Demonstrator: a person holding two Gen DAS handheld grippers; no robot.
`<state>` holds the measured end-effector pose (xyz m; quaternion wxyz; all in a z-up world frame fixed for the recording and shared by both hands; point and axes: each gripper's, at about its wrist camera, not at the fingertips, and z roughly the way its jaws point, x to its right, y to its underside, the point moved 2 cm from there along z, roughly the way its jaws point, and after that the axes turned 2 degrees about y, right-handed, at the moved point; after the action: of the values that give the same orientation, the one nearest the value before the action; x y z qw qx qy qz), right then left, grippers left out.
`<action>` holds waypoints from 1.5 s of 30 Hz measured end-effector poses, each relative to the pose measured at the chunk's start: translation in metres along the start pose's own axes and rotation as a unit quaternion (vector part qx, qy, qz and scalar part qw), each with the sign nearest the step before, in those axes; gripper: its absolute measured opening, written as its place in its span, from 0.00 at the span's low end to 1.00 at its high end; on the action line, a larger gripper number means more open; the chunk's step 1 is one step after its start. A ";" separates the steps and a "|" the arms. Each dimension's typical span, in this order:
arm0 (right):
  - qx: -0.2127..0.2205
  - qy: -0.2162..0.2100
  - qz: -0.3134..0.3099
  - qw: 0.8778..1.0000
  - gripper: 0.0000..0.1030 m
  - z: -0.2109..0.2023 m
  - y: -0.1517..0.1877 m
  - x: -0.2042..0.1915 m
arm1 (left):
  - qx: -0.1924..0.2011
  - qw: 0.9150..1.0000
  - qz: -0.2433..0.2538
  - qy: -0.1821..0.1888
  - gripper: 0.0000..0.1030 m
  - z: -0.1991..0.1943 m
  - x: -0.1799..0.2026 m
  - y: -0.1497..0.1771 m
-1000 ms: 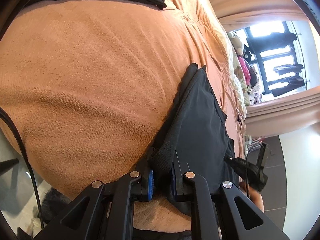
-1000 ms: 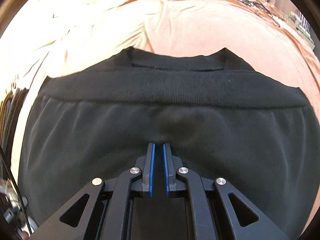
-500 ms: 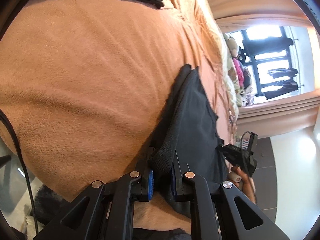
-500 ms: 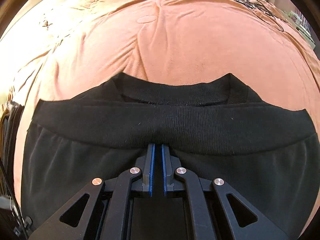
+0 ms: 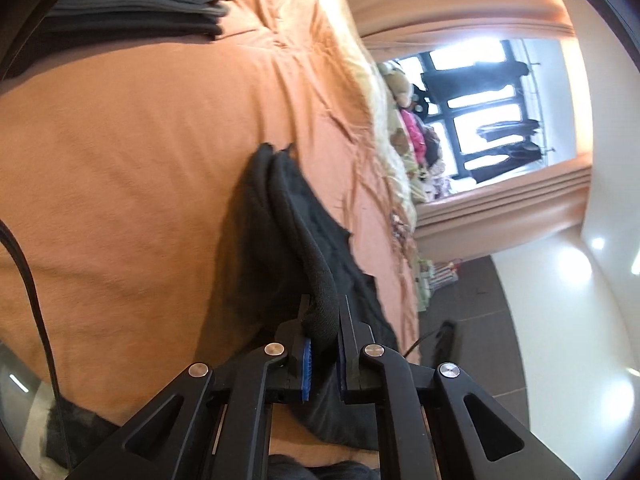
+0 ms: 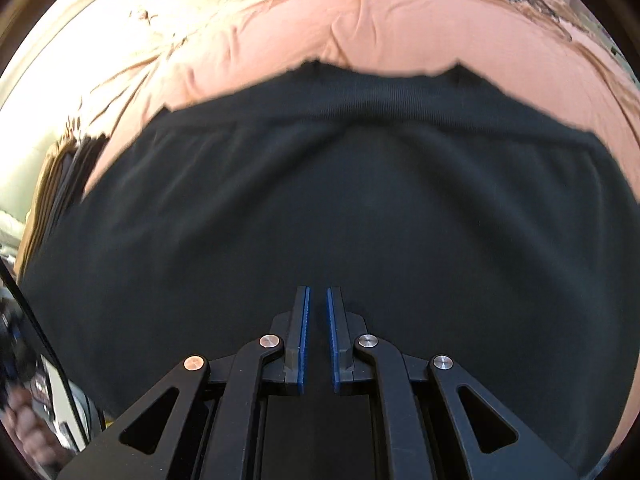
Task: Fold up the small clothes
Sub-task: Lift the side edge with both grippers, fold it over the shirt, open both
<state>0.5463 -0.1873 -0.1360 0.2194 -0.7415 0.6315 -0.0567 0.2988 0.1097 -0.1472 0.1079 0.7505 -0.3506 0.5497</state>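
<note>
progress: mid-fold by the look of it. black garment (image 6: 320,208) lies on the orange blanket (image 5: 120,200) with its ribbed band doubled over the far edge, so at least one fold looks made; it isn't a compact packet yet.
done: stack (image 5: 140,4) of folded clothes sits at the far end of the blanket, well apart from the garment, likely finished pieces.
left: judgement only. finish folding this one, then move it to the stack.
left gripper (image 5: 322,320): nearly closed, pinching a thick rolled edge of the garment between the blue pads (image 5: 306,364). cloth fills the gap and bulges past the tips.
garment vs left: pinched edge stands up off the blanket; the rest drapes away from the fingers towards the far side and down the right of the view.
right gripper (image 6: 316,300): narrow gap between the fingers. can't tell if any cloth is caught; black on black, and the view is motion-blurred.
garment vs right: spread flat right under and ahead of the fingers, fills most of the view, ribbed band at the far edge, blanket beyond it.
risk: thick roll could slip out of the left pinch if pulled sideways.
</note>
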 end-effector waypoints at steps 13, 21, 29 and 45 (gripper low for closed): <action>-0.015 -0.038 0.022 0.999 0.05 -0.010 0.066 0.003 | -0.025 0.997 0.043 0.065 0.08 0.023 0.069 -0.011; 0.024 -0.063 0.050 0.996 0.05 -0.032 0.092 0.016 | -0.052 0.991 0.082 0.087 0.08 0.045 0.110 -0.003; 0.015 -0.097 0.079 0.992 0.05 -0.033 0.104 0.028 | -0.092 0.983 0.123 0.101 0.07 0.079 0.152 0.018; 0.130 -0.098 0.111 0.980 0.17 -0.137 0.126 0.125 | -0.176 0.956 0.201 0.120 0.07 0.143 0.230 0.087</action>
<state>0.4063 -0.3556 -0.0868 0.3798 -0.6340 0.6724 -0.0404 0.3838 -0.1259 -0.0127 0.1668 0.5626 -0.5695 0.5756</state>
